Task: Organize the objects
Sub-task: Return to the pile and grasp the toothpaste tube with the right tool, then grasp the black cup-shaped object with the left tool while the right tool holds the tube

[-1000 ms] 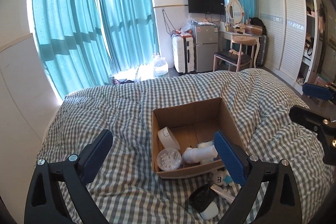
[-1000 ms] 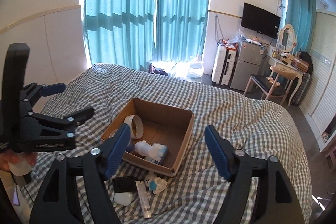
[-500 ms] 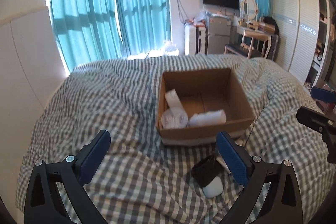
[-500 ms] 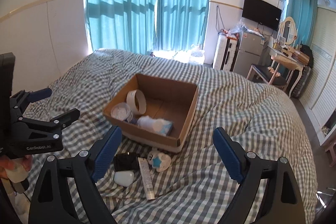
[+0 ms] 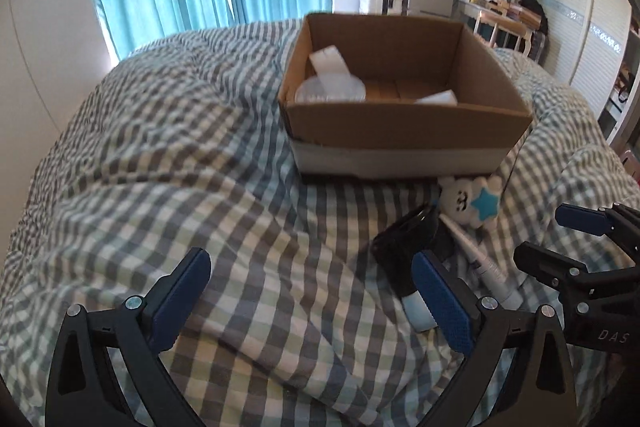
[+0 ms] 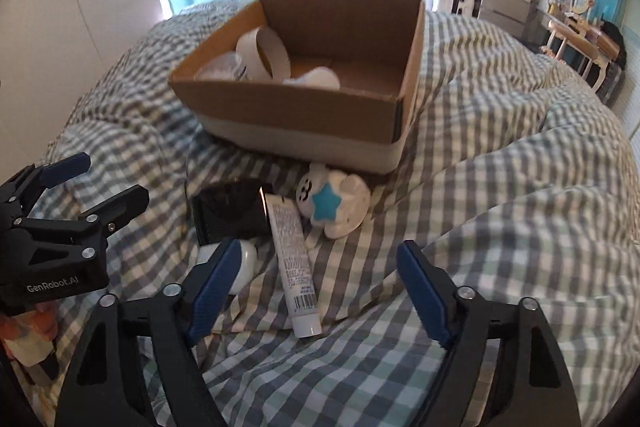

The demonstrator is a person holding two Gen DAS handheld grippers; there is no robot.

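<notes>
Checked bedding (image 5: 208, 155) covers the bed and gives a soft, uneven support. From the left wrist view, the cardboard box (image 5: 404, 131) sits beyond, with white things already inside. The left gripper (image 5: 310, 297) stands wide with nothing between its jaws; its right jaw hides part of a black-and-white bottle (image 5: 404, 267). A white bear toy (image 5: 472, 201) lies just beside the box.

From the right wrist view, the right gripper (image 6: 318, 289) is also wide and empty, and its jaws have just been closing a little. The white tube (image 6: 292, 259) lies between them, pointing toward the camera. I judge it light, soft and slippery; it is best gripped across its middle, gently.
</notes>
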